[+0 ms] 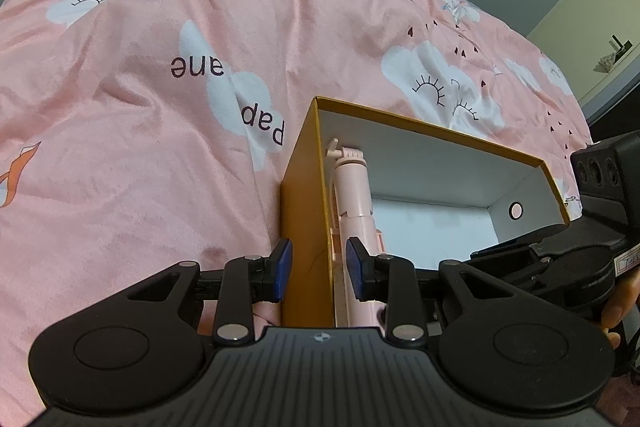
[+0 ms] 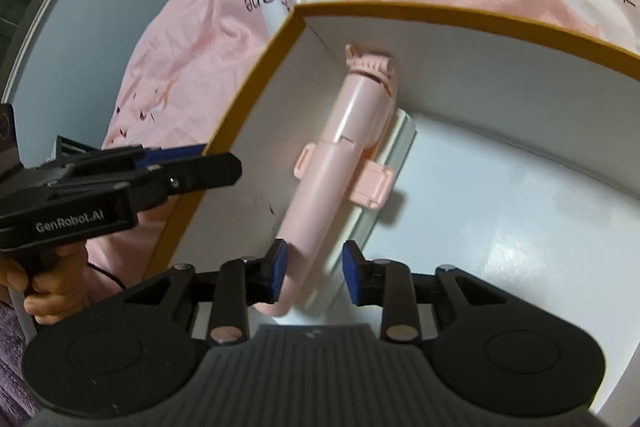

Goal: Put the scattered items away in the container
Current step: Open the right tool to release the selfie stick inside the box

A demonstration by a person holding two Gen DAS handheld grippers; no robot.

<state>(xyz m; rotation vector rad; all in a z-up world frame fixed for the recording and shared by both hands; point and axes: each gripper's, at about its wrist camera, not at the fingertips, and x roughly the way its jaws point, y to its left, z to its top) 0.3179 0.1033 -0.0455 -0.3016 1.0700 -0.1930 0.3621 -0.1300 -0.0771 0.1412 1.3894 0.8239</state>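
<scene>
While the pink selfie stick (image 2: pixel 340 163) lies inside the box (image 2: pixel 240 115), the right gripper (image 2: pixel 314 273) gapes around its handle; the left gripper (image 1: pixel 318 267) straddles the box's wall, jaws apart.

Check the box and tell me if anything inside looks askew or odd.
The pink plastic selfie stick is not flat: it leans tilted against the white inner wall of the yellow cardboard box, its top near the corner. A small dark scuff marks that wall. Nothing spilled.
</scene>
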